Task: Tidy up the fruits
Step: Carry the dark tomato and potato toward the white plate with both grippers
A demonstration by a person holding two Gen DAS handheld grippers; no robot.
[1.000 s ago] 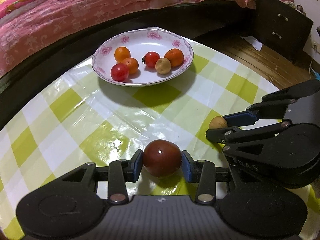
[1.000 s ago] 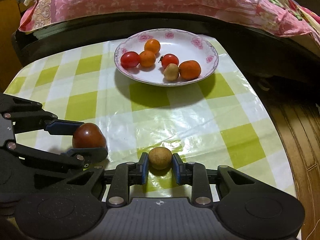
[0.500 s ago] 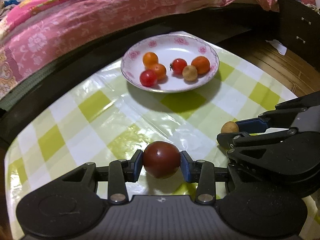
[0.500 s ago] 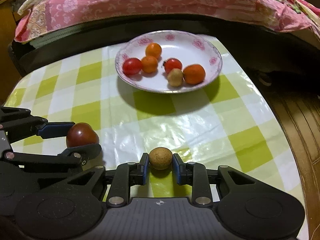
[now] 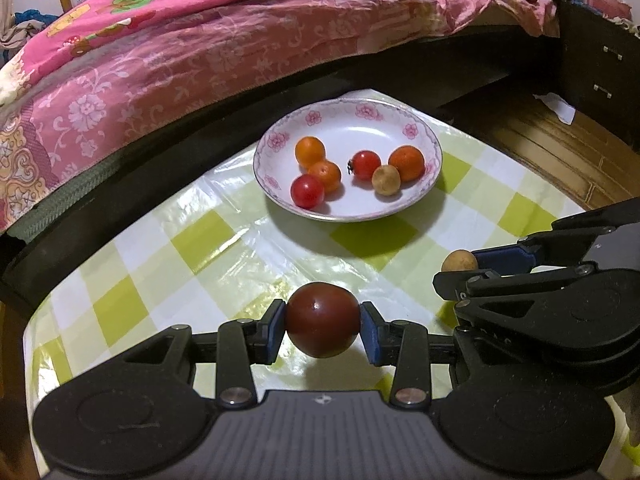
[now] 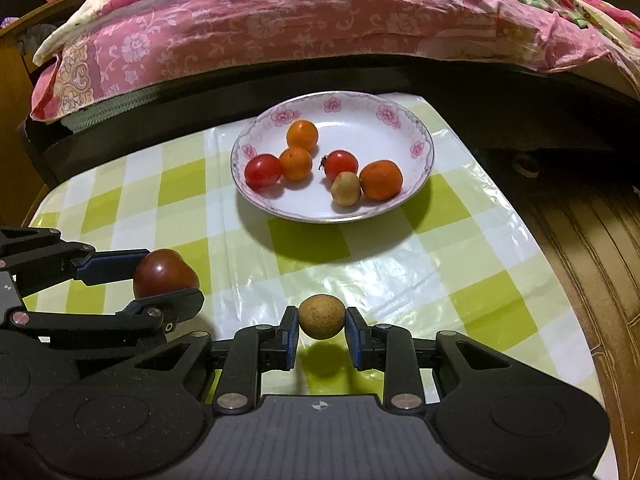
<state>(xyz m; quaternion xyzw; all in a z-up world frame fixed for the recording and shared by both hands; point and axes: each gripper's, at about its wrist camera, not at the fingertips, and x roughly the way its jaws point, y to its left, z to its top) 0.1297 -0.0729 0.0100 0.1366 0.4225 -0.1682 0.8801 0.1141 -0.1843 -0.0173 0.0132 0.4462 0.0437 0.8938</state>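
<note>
Two blue pads of my left gripper point(image 5: 322, 328) pinch a dark red round tomato point(image 5: 322, 320), nearer me than the white flower-rimmed plate point(image 5: 400, 120). Right view: my right gripper point(image 6: 322, 338) clamps a small tan round fruit point(image 6: 322, 316), likewise nearer than that plate point(image 6: 416, 132).

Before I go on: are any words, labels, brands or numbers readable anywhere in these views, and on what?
No readable text in either view.
Left gripper: only a small cross mark on its body, no letters.
Right gripper: same mark; faint marks on its side are too small to read.
Bedspread: cartoon prints, any lettering too blurred.
</note>
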